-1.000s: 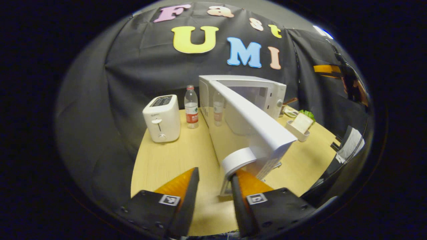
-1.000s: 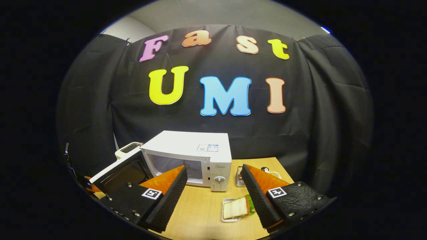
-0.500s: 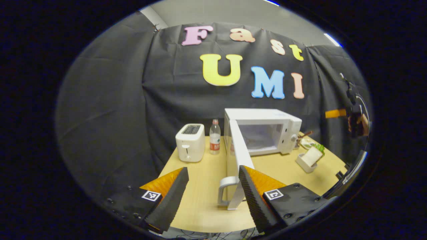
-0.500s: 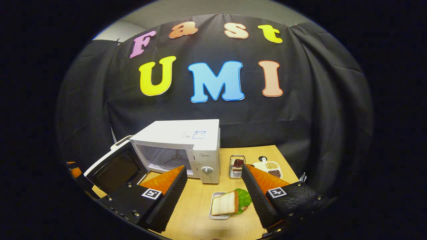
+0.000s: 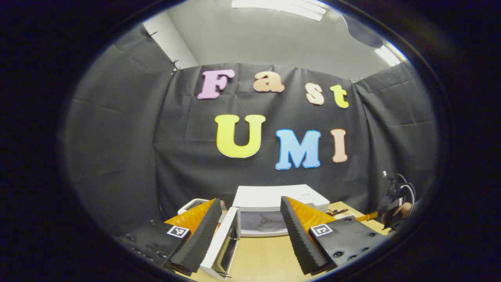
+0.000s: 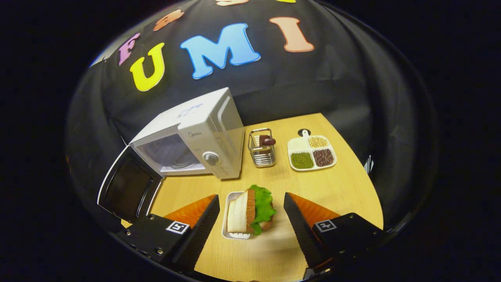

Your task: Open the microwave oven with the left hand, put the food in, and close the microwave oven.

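Note:
A white microwave (image 6: 195, 137) stands on the wooden table (image 6: 344, 192) with its door (image 6: 127, 190) swung wide open to the left. A sandwich (image 6: 252, 209) with lettuce lies in a small white tray in front of it. My right gripper (image 6: 250, 213) is open, its fingers on either side of the sandwich without touching it. In the left gripper view the microwave (image 5: 278, 197) is ahead with its door (image 5: 221, 244) open. My left gripper (image 5: 248, 217) is open and holds nothing, well back from the door.
A wire basket (image 6: 261, 149) and a divided white dish of beans (image 6: 311, 152) stand right of the microwave. A toaster (image 5: 191, 204) sits left of it. The other gripper and a hand (image 5: 395, 205) show at the right.
My left gripper let go of the door handle and drew back and up from the open door. My right gripper came down toward the sandwich, which now lies between its fingers.

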`<state>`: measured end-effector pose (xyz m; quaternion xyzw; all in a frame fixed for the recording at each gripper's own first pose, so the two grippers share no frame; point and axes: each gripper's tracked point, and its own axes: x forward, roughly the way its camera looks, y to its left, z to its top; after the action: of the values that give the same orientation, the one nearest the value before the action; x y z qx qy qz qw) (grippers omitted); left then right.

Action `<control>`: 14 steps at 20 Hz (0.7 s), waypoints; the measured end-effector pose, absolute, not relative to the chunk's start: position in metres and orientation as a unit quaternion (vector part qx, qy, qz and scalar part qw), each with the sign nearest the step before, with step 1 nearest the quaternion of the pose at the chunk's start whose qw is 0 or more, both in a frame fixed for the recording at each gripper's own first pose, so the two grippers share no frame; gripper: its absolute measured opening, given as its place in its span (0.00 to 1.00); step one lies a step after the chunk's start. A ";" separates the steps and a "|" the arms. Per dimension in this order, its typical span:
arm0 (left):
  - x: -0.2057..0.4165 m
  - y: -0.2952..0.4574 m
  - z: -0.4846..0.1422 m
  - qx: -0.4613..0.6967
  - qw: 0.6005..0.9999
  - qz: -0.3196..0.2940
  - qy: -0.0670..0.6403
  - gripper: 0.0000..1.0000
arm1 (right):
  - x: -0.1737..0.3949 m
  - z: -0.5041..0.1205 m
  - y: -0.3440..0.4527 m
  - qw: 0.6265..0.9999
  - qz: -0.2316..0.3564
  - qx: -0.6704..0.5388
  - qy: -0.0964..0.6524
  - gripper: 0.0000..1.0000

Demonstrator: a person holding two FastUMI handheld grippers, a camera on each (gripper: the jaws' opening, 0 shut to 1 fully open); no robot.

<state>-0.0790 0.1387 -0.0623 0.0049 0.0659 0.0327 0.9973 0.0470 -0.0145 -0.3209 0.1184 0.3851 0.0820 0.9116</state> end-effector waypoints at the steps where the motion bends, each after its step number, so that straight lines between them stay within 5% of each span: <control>1: -0.072 0.126 -0.054 0.014 0.998 0.036 0.059 0.95 | 0.047 -0.331 -0.017 0.904 0.087 0.131 0.397 1.00; 14: -0.043 0.079 -0.010 0.028 0.996 0.073 0.049 0.97 | 0.047 -0.402 0.001 0.844 0.147 0.192 0.478 1.00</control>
<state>-0.0432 0.0790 -0.0098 0.0281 0.0489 0.0731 0.9957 0.0473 0.0015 -0.4016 0.1923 0.4782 0.1475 0.8442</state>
